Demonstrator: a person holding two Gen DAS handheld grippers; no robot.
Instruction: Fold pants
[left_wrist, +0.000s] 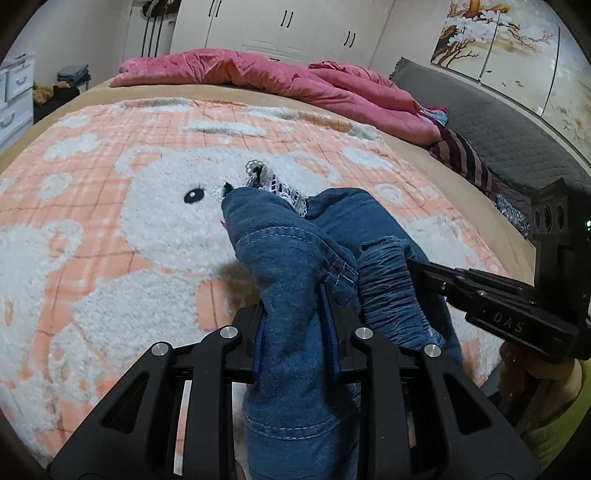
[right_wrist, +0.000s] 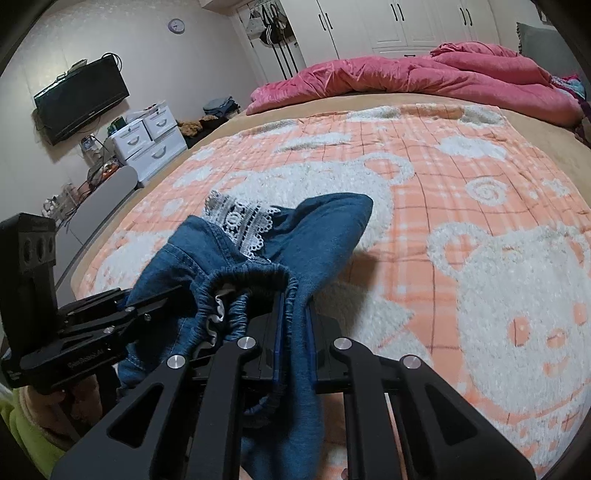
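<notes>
Bed (left_wrist: 424, 162) fills both views, tan cover under a peach and white bear blanket (left_wrist: 110, 229). Pink quilt (left_wrist: 280, 81) bunched along the far edge, white wardrobe (left_wrist: 280, 26) behind it. Grey headboard (left_wrist: 491, 129) at the right of the left wrist view. TV (right_wrist: 79, 99) on the wall and white drawer boxes (right_wrist: 147, 138) off the bed's left side in the right wrist view.

Pants (left_wrist: 295, 258), blue denim, are bunched and held up over the blanket between my two tools; whether the far end touches the blanket I cannot tell. White lace trim (right_wrist: 240, 221) sticks out at the far end.

My left tool (left_wrist: 295, 332) is closed narrow on a thick fold of denim, cloth running out forward between the fingers and hanging back toward the camera. My right tool (right_wrist: 295, 332) is clamped narrow on the elastic waistband (right_wrist: 255, 284) side, denim passing between its fingers too. In the left wrist view the right tool comes in from the right, its tip on the gathered waistband. Tools sit close beside each other, both on the near end of the pants.
</notes>
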